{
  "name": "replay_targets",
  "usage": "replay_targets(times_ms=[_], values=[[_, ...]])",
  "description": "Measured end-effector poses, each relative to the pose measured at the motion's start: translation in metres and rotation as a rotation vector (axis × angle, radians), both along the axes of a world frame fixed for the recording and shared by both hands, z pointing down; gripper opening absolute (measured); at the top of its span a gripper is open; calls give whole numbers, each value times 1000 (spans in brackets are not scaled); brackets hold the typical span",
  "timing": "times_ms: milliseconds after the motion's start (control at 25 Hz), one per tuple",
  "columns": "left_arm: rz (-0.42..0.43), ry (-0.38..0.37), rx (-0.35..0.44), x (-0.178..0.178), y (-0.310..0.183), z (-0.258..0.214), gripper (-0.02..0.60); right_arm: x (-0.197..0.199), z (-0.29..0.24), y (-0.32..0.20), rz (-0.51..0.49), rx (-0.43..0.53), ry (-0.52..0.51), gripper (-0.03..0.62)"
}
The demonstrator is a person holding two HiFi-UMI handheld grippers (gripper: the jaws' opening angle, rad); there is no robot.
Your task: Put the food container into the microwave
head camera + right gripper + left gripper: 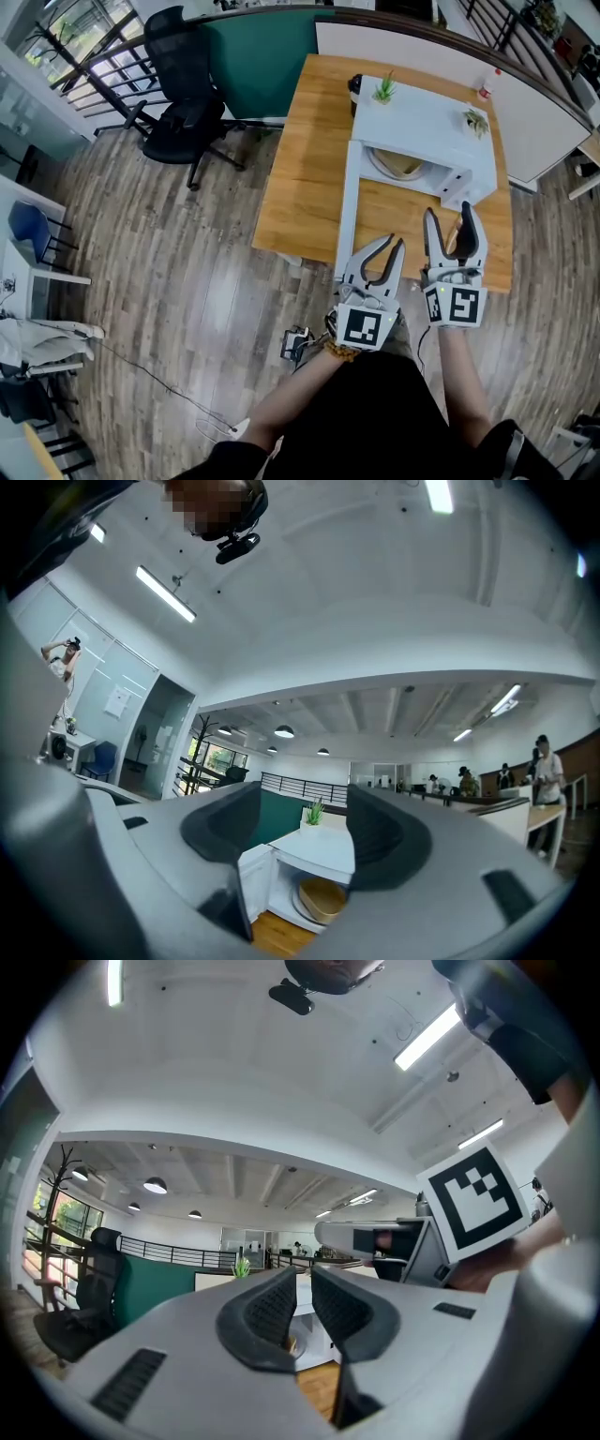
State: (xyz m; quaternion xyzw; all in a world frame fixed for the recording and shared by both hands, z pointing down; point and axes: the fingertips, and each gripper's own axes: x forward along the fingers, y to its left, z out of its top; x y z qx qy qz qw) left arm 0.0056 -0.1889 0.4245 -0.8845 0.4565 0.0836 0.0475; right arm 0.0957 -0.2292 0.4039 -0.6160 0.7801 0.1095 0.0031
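Locating the food container (pixel 397 167): it sits inside the open microwave (pixel 424 127), flat on the cavity floor. Your task's placement looks done already.
Bearing from jaws: the container lies straight ahead of both grippers and well apart from them. In the right gripper view it shows between the jaws, low in the cavity (pixel 323 902).
Long axis: the container looks round and shallow, so you have no clear long axis to line up with.
Left gripper (pixel 396 242): your jaws are drawn together to a thin slit, with nothing between them (pixel 300 1283).
Right gripper (pixel 447 212): your jaws stand partly apart and are empty (pixel 305 832). Only the table's wood shows between them.
Nearer hand: your left gripper is just beside the free edge of the door (pixel 347 211). Your right gripper faces the cavity mouth.
Door: it hangs open on the left of the cavity and runs from the microwave toward you. If closing it comes next, your left gripper is probably better placed.
Surroundings: two small plants (pixel 384 89) (pixel 475 122) stand on the microwave's top. An office chair (pixel 183 108) stands on the floor beyond the table (pixel 300 187), well apart.
Obstructions: nothing lies between your jaws and the cavity or the door.
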Motion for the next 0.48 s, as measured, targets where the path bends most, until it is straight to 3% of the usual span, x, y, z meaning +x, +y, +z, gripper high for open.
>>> replay_targets(times_ms=[280, 480], values=[[-18, -30, 34, 20, -4, -16, 64, 18, 0, 13, -37, -10, -9, 278], [-61, -16, 2, 34, 7, -17, 64, 34, -3, 31, -48, -27, -22, 278]])
